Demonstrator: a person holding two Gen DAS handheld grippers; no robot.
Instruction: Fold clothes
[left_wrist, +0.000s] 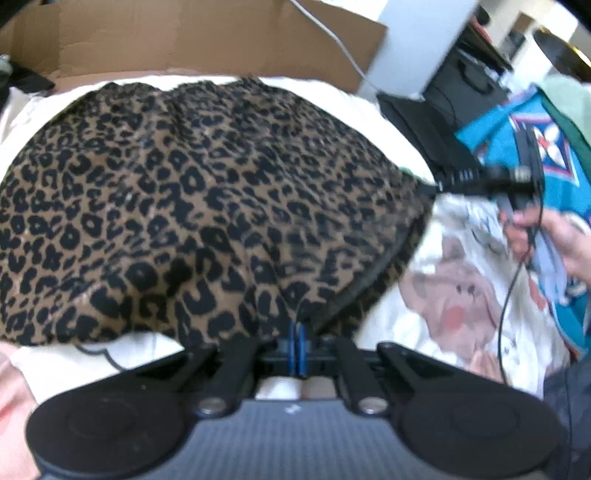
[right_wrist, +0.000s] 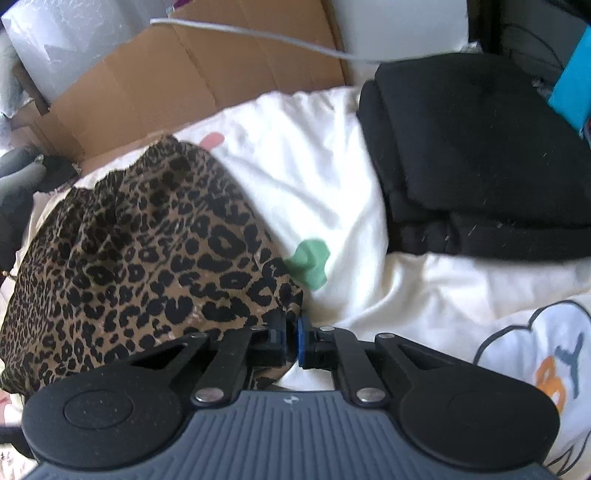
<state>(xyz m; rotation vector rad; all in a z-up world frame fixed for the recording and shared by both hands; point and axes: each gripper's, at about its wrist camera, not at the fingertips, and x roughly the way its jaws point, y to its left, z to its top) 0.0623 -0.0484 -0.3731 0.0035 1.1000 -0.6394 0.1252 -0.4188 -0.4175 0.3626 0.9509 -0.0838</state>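
Left gripper (left_wrist: 297, 341) has its blue pads pinched right together on the near hem of the leopard-print garment (left_wrist: 192, 206), and the cloth bunches up into them. From there the garment fans out ahead and to the left over the white bedding (left_wrist: 373, 114).

Off to its right, the other gripper (left_wrist: 439, 184) is clamped on the garment's far side corner, with a hand (left_wrist: 554, 236) behind it, though that part is blurry so I wouldn't swear to the exact spot.

Right gripper (right_wrist: 291, 341): jaws look closed with only a sliver between the pads, pinching the garment's edge, which spreads away to its left. Just ahead sits a green patch (right_wrist: 308, 264) on the bedding, further ahead-right a folded black garment (right_wrist: 476, 155), and a cardboard box (right_wrist: 192, 81) stands past the bed.
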